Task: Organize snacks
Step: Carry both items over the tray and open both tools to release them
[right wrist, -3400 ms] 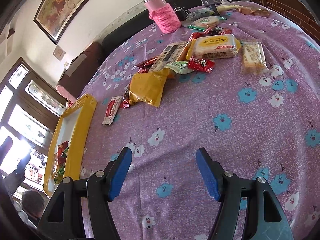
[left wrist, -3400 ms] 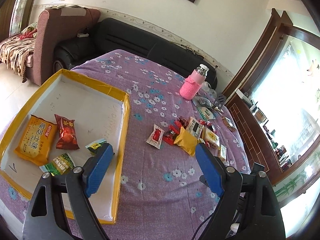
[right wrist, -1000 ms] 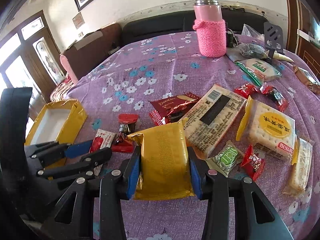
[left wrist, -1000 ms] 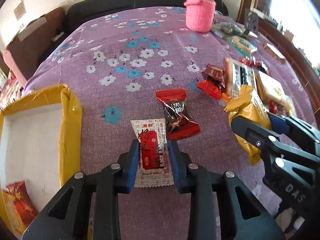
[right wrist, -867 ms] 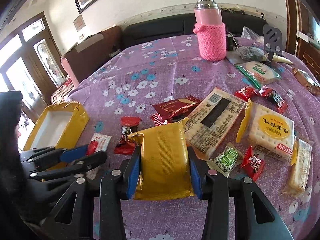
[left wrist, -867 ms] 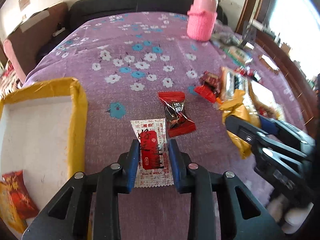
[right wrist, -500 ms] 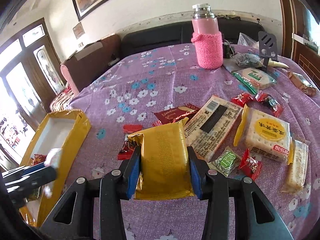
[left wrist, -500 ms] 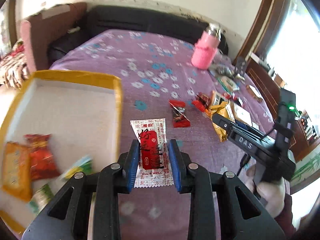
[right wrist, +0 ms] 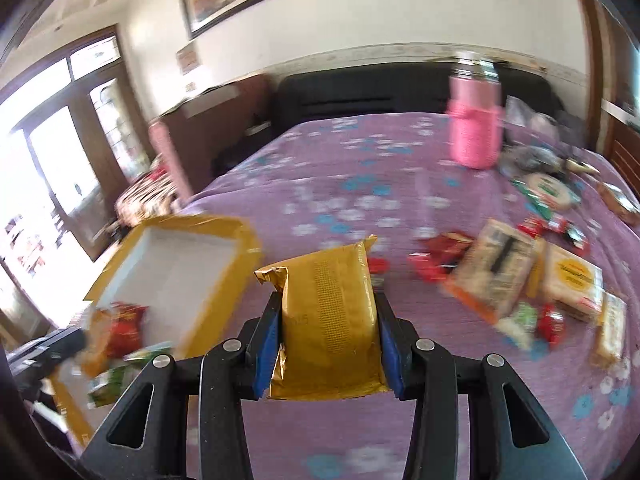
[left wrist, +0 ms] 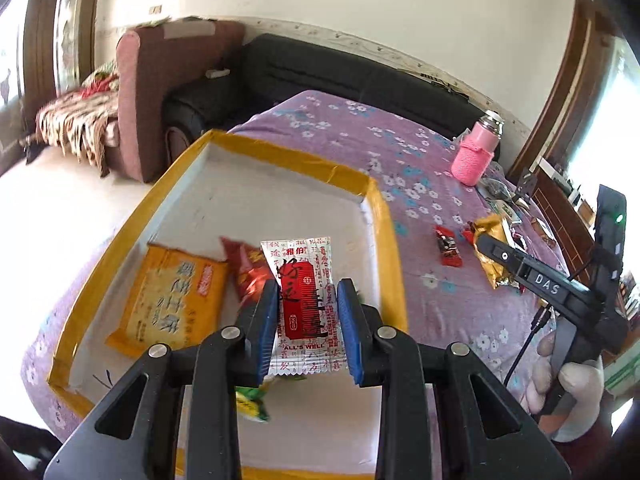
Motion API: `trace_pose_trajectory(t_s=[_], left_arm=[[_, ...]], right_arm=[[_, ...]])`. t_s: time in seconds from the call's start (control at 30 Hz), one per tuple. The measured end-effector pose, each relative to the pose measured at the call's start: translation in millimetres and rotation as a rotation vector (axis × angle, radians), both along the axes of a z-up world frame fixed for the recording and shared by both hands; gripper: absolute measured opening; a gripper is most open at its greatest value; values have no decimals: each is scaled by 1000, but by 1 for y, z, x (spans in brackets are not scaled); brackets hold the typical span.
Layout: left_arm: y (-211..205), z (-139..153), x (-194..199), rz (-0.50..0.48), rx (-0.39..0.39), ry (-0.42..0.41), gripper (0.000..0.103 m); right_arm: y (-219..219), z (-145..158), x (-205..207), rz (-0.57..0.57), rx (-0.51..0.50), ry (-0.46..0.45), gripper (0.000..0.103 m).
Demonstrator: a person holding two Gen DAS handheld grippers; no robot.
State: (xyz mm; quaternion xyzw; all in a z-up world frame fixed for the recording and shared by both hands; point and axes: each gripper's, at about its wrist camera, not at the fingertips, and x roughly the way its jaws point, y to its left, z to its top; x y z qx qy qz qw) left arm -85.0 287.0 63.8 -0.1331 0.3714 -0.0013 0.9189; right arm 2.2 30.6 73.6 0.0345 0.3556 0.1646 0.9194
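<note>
My left gripper (left wrist: 307, 320) is shut on a white sachet with a red label (left wrist: 305, 300) and holds it in the air over the yellow-rimmed white tray (left wrist: 288, 160). In the tray lie an orange biscuit pack (left wrist: 172, 300), a red snack bag (left wrist: 244, 268) and a green packet (left wrist: 252, 402). My right gripper (right wrist: 327, 340) is shut on a gold foil packet (right wrist: 328, 312), lifted above the purple flowered cloth (right wrist: 340, 184). In the left wrist view that gripper (left wrist: 532, 276) stands to the right of the tray with the gold foil packet (left wrist: 490, 256).
Loose snacks lie on the cloth at the right: a red candy (left wrist: 448, 246), a striped cracker pack (right wrist: 496, 268), a yellow biscuit pack (right wrist: 572, 276). A pink-sleeved flask (right wrist: 476, 124) stands at the back. Sofas line the far wall. A gloved hand (left wrist: 568, 376) holds the right gripper.
Both packets have left the cloth. My left gripper carried the sachet leftward and up, from beside the red candy to over the tray. My right gripper rose with the gold packet and swung toward the tray.
</note>
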Motion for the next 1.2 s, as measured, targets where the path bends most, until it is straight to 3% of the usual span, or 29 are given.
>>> trace_pose_trajectory(t_s=[0.2, 0.53, 0.73, 0.87, 1.03, 1.2], left_arm=[[23, -20, -2, 22, -48, 35, 27], [43, -40, 0, 20, -120, 69, 28], [58, -36, -9, 34, -195, 52, 30], [77, -30, -19, 74, -263, 21, 41], [89, -22, -32, 99, -297, -8, 50], [100, -20, -50, 118, -310, -20, 52]], right_arm=[[74, 8, 1, 156, -27, 59, 44], [176, -13, 18, 345, -109, 214, 44], [203, -34, 35, 366, -178, 274, 44], [214, -47, 42, 371, -194, 314, 44], [226, -52, 49, 379, -222, 327, 47], [232, -49, 52, 373, -230, 327, 53]])
